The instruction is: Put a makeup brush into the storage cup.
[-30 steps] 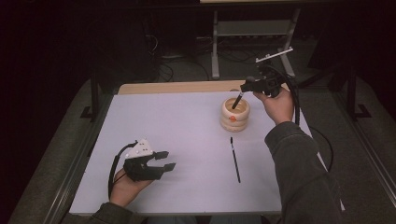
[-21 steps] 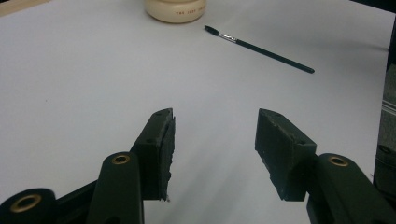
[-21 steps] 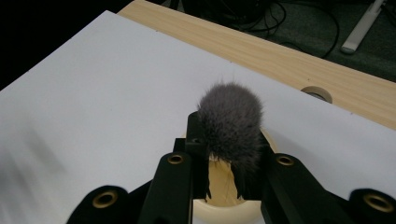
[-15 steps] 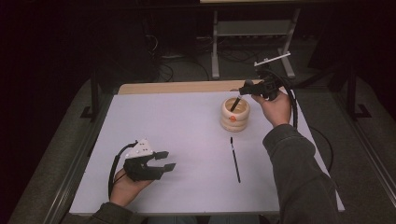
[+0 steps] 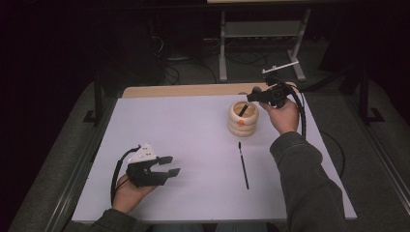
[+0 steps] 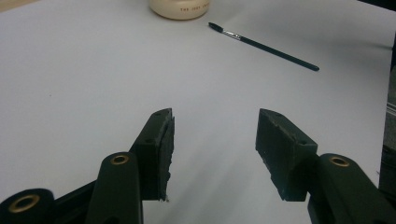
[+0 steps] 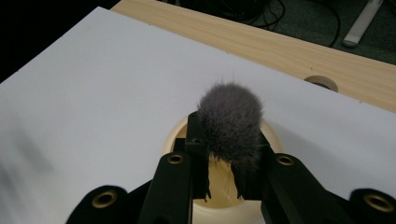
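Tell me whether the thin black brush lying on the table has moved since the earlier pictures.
No. The thin black brush lies at the same spot and angle, just below-right of the cream holder, as before.

Right gripper (image 5: 255, 96) slightly higher over holder (image 5: 243, 118)

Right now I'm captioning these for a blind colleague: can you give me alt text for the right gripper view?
The right gripper is shut on a makeup brush with a fluffy grey head, held just over the open mouth of a cream round holder. Beyond lie a white table cover and a strip of bare wooden table edge.
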Motion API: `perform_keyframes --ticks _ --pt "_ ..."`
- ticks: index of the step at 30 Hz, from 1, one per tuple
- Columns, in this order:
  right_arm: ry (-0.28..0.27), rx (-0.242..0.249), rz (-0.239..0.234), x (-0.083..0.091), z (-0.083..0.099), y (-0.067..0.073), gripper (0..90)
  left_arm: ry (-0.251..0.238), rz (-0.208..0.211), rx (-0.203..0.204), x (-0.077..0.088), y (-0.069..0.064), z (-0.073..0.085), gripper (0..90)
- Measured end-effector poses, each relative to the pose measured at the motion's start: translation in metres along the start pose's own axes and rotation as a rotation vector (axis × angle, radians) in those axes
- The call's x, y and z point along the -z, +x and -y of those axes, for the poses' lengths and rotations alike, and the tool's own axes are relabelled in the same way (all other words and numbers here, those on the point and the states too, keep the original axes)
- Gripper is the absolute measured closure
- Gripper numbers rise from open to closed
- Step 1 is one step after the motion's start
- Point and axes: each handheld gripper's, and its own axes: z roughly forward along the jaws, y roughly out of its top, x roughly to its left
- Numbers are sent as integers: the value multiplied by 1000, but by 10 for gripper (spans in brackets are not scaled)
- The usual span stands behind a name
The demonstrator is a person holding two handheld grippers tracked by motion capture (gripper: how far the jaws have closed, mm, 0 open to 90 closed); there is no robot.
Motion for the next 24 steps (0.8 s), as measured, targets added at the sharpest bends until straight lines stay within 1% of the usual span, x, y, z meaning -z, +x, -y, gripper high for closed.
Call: perform_keyframes --ticks 1,2,6,8,9,10,13,14,15,17,18,21,22,23,24 --pt "5 0 6 -4 2 1 768 -8 -3 8 0 0 0 463" --pt "5 1 8 -4 2 1 768 -8 -5 2 1 1 0 463" --pt "7 0 5 -8 6 2 763 -4 -3 5 0 0 0 462" --pt "12 -4 1 -10 7 1 762 3 -2 -2 -2 -1 0 460" --pt "14 -2 3 -10 8 1 762 4 -1 -1 -2 -2 0 460" --pt "18 1 7 -10 8 1 761 6 -2 -10 -2 -1 0 460" --pt "14 -8 -7 -10 11 1 757 3 -1 -6 -2 -1 -1 459" --pt "18 -15 -14 -10 11 1 739 0 -1 -1 -2 -2 0 458" --pt "22 -15 -10 -11 12 0 710 2 -1 -3 -2 -2 -1 458" --pt "17 -15 9 -10 14 0 677 5 -3 -7 -2 -2 0 457" --pt "14 -23 3 -9 14 0 666 5 -4 -6 -2 -2 0 457" --pt "6 -26 4 -7 16 -1 644 5 -5 -4 -2 -2 0 457" --pt "6 -31 5 -6 17 0 631 5 -6 0 -1 -2 0 457" --pt "-2 -35 -3 -3 18 0 605 6 -7 -1 -1 -2 0 457" --pt "3 -30 -2 -2 19 -1 593 4 -8 0 -1 -2 0 456"
